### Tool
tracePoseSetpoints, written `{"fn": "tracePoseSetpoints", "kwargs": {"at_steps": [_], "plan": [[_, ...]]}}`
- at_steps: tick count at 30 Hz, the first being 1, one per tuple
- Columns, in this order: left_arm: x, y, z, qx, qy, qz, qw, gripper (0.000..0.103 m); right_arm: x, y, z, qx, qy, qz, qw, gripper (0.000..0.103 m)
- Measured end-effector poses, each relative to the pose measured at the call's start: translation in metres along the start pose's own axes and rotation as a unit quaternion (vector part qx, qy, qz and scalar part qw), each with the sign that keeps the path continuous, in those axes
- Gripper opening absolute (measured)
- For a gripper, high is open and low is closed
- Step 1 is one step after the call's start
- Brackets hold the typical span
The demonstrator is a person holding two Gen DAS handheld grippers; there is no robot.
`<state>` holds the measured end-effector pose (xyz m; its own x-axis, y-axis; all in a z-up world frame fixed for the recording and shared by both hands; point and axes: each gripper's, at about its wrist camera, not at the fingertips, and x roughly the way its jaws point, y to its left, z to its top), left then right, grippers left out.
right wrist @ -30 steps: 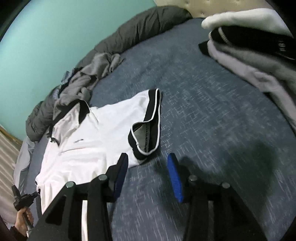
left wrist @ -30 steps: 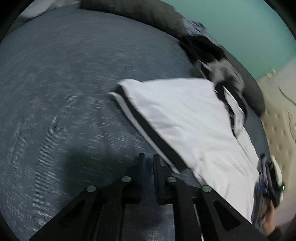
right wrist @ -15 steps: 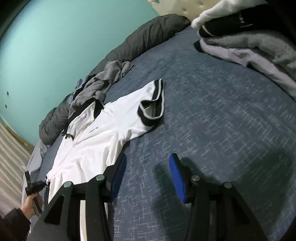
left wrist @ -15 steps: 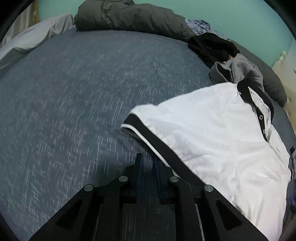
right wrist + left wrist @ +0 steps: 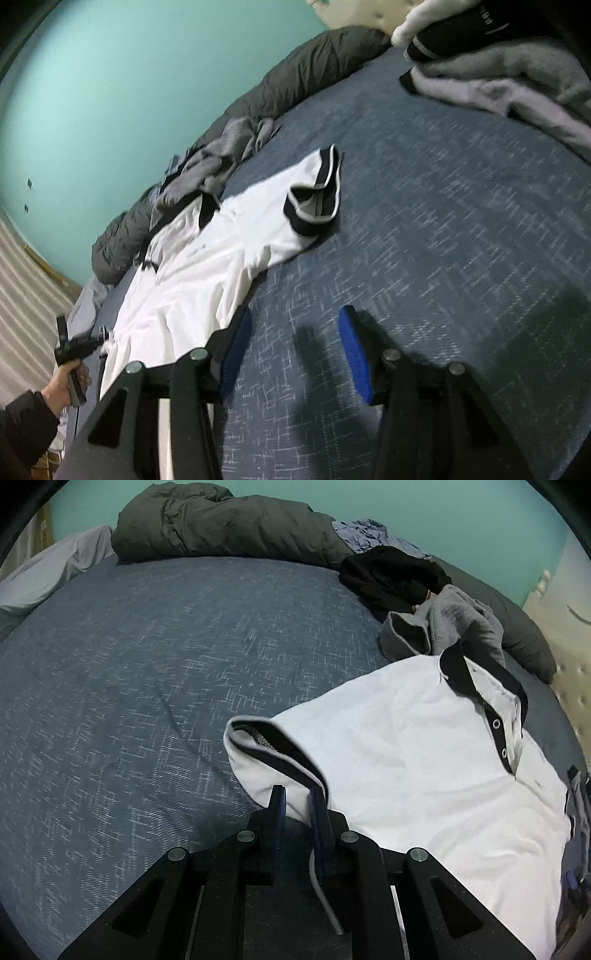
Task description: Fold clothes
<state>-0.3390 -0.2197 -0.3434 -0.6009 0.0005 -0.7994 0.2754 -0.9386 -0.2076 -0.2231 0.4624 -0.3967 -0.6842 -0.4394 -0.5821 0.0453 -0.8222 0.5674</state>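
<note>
**White polo shirt pinched at its sleeve on the bed**

A bed (image 5: 155, 672) with a blue-grey cover carries a rolled dark grey duvet (image 5: 221, 524) along the teal wall. The white polo shirt (image 5: 406, 760) with black trim lies spread on the cover, collar toward a crumpled grey garment (image 5: 454, 624). A stack of folded clothes (image 5: 517, 70) sits well apart. The left hand-held gripper (image 5: 297, 805) pinches the shirt's sleeve cuff. The right hand-held gripper (image 5: 295, 347) is spread wide, holding nothing, just beside the shirt's edge.
</note>
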Motion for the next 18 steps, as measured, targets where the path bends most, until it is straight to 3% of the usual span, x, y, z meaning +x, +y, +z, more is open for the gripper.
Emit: {"fn": "tracePoseSetpoints", "kwargs": {"at_steps": [2,18], "plan": [[-0.002,-0.001,0.0,-0.01,-0.005,-0.008,0.9999,0.028,0.002,-0.001,0.0,0.002,0.004,0.0,1.0,0.055],[0.001,-0.012,-0.004,-0.004,0.015,-0.032,0.9994,0.029,0.009,0.003,-0.001,-0.012,0.02,-0.026,0.999,0.057]]}}
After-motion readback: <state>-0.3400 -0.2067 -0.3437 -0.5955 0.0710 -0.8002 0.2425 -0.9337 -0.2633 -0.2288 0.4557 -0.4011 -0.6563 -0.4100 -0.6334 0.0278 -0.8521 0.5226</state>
